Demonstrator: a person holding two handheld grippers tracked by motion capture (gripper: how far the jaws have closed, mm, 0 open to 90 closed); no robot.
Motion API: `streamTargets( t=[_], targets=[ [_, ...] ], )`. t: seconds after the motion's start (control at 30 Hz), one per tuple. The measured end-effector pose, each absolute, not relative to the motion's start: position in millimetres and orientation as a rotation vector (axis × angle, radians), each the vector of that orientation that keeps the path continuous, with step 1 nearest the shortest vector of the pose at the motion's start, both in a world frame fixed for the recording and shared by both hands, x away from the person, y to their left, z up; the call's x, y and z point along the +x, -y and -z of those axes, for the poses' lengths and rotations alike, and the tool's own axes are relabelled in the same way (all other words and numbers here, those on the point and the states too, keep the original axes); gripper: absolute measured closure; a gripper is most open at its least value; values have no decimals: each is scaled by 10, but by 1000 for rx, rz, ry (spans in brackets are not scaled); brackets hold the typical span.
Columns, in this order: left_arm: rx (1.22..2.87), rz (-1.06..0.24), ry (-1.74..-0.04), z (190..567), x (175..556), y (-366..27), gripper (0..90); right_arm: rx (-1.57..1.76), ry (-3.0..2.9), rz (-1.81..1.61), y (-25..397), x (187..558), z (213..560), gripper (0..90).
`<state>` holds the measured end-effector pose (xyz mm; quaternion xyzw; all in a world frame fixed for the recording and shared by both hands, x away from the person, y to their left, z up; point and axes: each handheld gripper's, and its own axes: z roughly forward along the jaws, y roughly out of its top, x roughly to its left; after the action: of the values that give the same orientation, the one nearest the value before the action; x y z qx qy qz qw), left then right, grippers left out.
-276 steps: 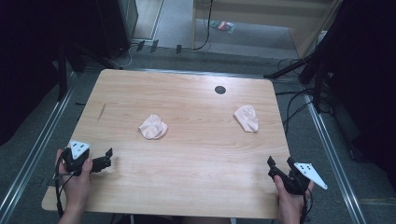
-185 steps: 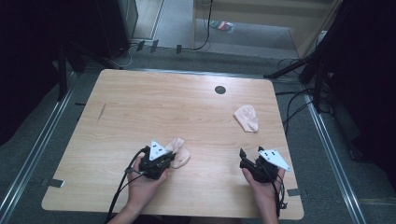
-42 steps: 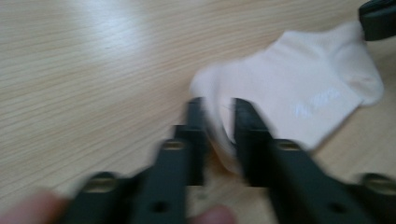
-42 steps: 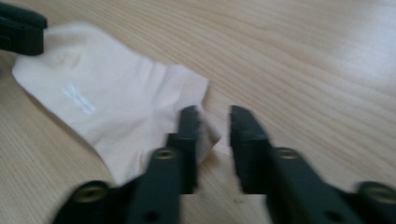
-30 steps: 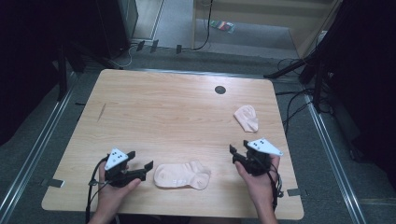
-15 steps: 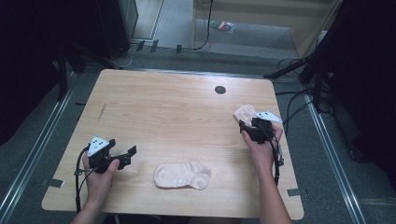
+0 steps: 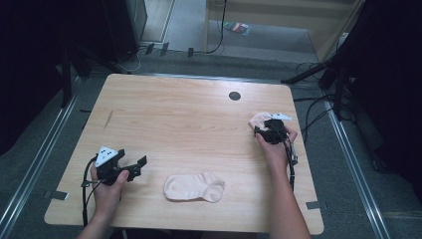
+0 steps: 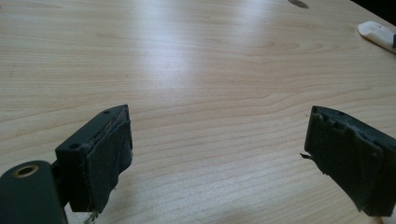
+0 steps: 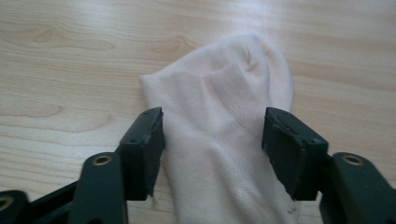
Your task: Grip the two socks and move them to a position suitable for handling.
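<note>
Roughly half done, by the look of it. One pale pink sock [image 7: 194,187] lying flat and spread out at the lower middle of the high view, near the front edge of the counter [image 7: 179,119], touched by neither hand. Second sock [image 7: 259,120] at the right of the frame, bunched and not yet laid out, with the right gripper [image 7: 262,132] set down on it.

In the right gripper view, jaws parted to a middling width, straddling the second sock [image 9: 219,140] on both sides, fabric running between them from the bottom of the frame up to a rounded end at upper centre. Pads beside the cloth, not yet pinching it; no lift to be seen.

Left gripper [image 7: 139,165] at the lower left of the high view, well apart from both socks. Jaws spread wide and holding nothing, just bare wood between them in the left gripper view.

Left to do, as a judgement: closing on the second sock, carrying it toward the flattened one, spreading it out, perhaps laying the two together as a pair. Left gripper likely wanted again for the flattening.
</note>
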<state>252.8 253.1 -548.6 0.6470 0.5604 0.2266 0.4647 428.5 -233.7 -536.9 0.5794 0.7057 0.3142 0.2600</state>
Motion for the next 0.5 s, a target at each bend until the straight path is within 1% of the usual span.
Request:
streamTargets(
  t=[0.07, 0.1, 0.17, 0.2, 0.23, 0.3, 0.37, 0.5],
  targets=[
    [1595, -552, -1395, 5494, 2540, -2531, 83, 1598, -1914, -876, 2379, 4300, 5397, 460],
    [1592, -549, -1394, 5495, 2542, -2532, 83, 1598, -1913, -883, 2394, 4299, 5398, 500],
    [1593, -543, -1409, 5498, 2550, -2532, 83, 1613, -1891, -866, 2414, 4289, 5395, 627],
    [1593, -543, -1410, 5500, 2552, -2532, 84, 1605, -1885, -855, 2423, 4281, 5396, 744],
    [1590, -542, -1411, 5500, 2553, -2529, 84, 1591, -1889, -842, 2423, 4269, 5394, 819],
    [1593, -548, -1413, 5503, 2554, -2523, 84, 1555, -1903, -805, 2410, 4243, 5380, 852],
    [1599, -549, -1410, 5501, 2550, -2523, 84, 1523, -1900, -785, 2393, 4210, 5336, 859],
    [1596, -550, -1410, 5502, 2553, -2521, 84, 1457, -1857, -885, 2283, 4042, 5049, 863]
  ],
)
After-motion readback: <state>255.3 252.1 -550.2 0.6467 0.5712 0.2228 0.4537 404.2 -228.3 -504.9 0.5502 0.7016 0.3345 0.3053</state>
